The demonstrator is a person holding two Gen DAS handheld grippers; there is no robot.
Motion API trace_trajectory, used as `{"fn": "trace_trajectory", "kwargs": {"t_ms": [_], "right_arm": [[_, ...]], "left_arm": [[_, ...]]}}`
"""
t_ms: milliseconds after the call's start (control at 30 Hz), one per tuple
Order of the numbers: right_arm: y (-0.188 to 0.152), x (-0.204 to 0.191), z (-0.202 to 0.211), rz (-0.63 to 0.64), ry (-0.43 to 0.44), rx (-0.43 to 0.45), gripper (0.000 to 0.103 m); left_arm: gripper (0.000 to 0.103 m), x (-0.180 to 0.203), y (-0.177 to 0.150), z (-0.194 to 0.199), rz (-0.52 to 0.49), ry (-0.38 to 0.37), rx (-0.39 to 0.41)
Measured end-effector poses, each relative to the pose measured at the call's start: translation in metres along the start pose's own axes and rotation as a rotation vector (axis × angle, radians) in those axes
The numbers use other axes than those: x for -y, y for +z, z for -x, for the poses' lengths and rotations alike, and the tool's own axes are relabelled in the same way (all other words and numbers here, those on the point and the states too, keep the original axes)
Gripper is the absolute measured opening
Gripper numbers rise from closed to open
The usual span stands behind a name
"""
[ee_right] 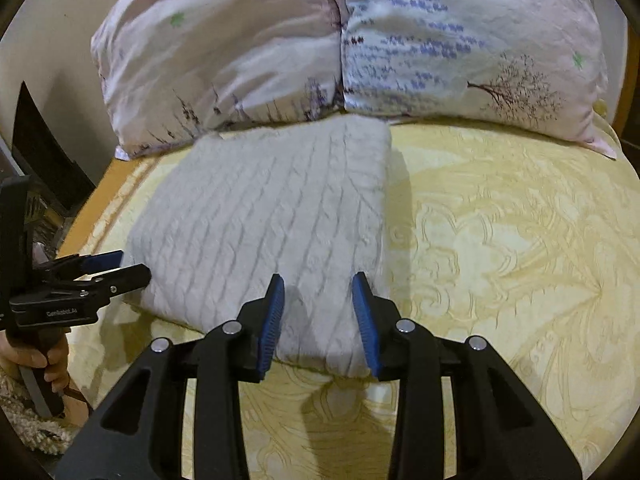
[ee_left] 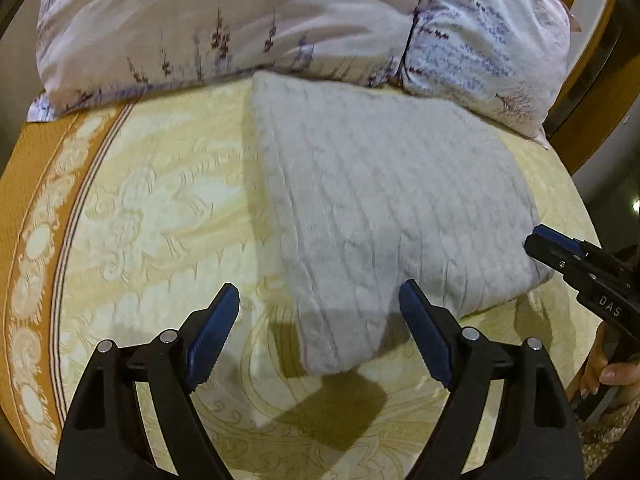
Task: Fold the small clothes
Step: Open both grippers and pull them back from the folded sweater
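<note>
Grey knitted sweater (ee_left: 384, 208), folded, lies just ahead of the wide-spread left gripper (ee_left: 320, 304) and right gripper (ee_right: 318, 292)

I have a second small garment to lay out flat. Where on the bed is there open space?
The widest bare patch of bedspread lies right of the folded grey sweater, below the pillows. A second patch lies left of it, up to the orange border. The strip where sweater meets pillows is crowded.

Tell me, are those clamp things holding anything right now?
Nothing is held. The left hand-held gripper and the right hand-held gripper are both open, with the folded grey knit sweater lying on the bed in front of them.
</note>
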State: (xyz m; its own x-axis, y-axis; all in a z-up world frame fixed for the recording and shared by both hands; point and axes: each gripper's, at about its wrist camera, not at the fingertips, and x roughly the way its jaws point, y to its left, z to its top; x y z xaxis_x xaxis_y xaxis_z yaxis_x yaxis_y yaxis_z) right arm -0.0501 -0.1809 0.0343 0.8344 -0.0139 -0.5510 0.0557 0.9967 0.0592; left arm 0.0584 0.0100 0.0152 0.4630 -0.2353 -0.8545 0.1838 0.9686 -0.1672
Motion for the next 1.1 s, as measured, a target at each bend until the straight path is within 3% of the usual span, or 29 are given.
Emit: {"fn": "trace_trajectory", "kwargs": {"t_ms": [133,233,300,333,367,433,767,1100], "right_arm": [[-0.005,-0.010,-0.015,0.066,-0.084,-0.011,0.037],[-0.005,-0.012,-0.012,0.080,-0.092,-0.010,0.038],[-0.008,-0.009,-0.001,0.055,-0.068,0.027,0.049],[-0.011,-0.008,0.008,0.048,-0.090,0.059,0.070],[-0.015,-0.007,0.014,0.048,-0.121,0.084,0.084],[-0.023,-0.003,0.022,0.044,-0.141,0.111,0.085],[-0.051,0.009,0.004,-0.053,-0.203,0.019,0.100],[-0.057,0.005,-0.011,-0.042,-0.204,-0.032,0.101]], "left_arm": [[0.085,-0.001,-0.003,-0.013,0.016,0.016,-0.028],[0.087,-0.002,-0.004,-0.013,0.033,0.018,-0.018],[0.086,-0.003,-0.008,-0.004,0.040,0.001,0.005],[0.086,-0.002,-0.011,0.001,0.039,0.001,0.021],[0.086,-0.002,-0.015,0.004,0.037,0.007,0.032],[0.087,-0.003,-0.024,0.010,0.040,0.024,0.045],[0.095,0.007,-0.035,0.009,0.026,0.089,0.027],[0.101,0.016,-0.043,-0.003,0.017,0.139,-0.023]]}}
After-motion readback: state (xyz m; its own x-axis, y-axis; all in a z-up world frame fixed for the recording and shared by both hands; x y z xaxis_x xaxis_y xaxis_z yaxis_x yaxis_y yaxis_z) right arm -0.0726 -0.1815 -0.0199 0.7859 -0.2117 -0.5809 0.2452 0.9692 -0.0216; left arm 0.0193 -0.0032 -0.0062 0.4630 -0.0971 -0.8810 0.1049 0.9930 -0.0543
